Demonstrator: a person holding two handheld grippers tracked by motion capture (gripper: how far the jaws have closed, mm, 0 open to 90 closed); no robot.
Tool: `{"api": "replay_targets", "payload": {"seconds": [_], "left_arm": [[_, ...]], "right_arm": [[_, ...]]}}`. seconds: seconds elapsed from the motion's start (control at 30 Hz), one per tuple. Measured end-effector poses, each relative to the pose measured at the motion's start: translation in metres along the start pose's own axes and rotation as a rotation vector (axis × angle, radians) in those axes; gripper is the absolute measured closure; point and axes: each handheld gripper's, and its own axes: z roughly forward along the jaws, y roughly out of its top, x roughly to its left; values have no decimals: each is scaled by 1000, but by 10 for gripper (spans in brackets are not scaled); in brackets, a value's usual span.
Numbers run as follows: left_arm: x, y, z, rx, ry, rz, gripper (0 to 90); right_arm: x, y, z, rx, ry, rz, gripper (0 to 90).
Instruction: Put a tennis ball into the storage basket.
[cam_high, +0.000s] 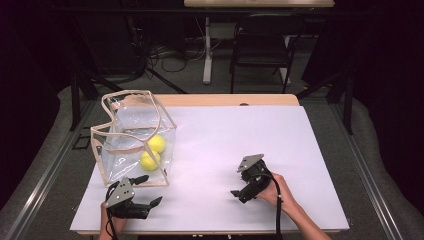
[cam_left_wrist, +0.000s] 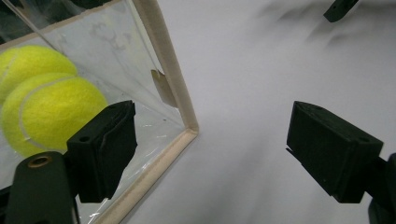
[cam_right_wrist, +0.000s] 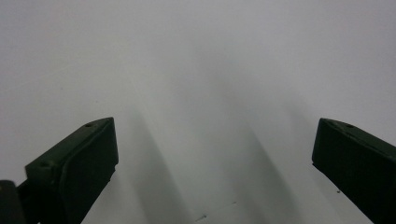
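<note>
A clear plastic bag (cam_high: 131, 137) with beige trim stands at the left of the white table. Two yellow tennis balls (cam_high: 152, 152) lie in its near right corner; in the left gripper view the balls (cam_left_wrist: 44, 100) show through the clear wall. My left gripper (cam_high: 150, 190) is open just in front of the bag's near corner (cam_left_wrist: 189, 130), with nothing between its jaws. My right gripper (cam_high: 239, 189) is open over the bare white sheet (cam_right_wrist: 196, 84), well to the right of the bag, and holds nothing.
The white sheet (cam_high: 240, 135) covers most of the table, with a wooden strip (cam_high: 225, 100) along the far edge. A dark chair (cam_high: 262, 45) and a table leg (cam_high: 207, 50) stand on the floor beyond. The right gripper's tip (cam_left_wrist: 338, 9) shows far off.
</note>
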Motion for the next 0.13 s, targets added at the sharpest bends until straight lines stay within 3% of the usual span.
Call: {"api": "replay_targets", "payload": {"seconds": [0.13], "left_arm": [[1, -1, 0, 7, 3, -4, 158]], "right_arm": [[1, -8, -3, -32, -2, 23, 0]]}}
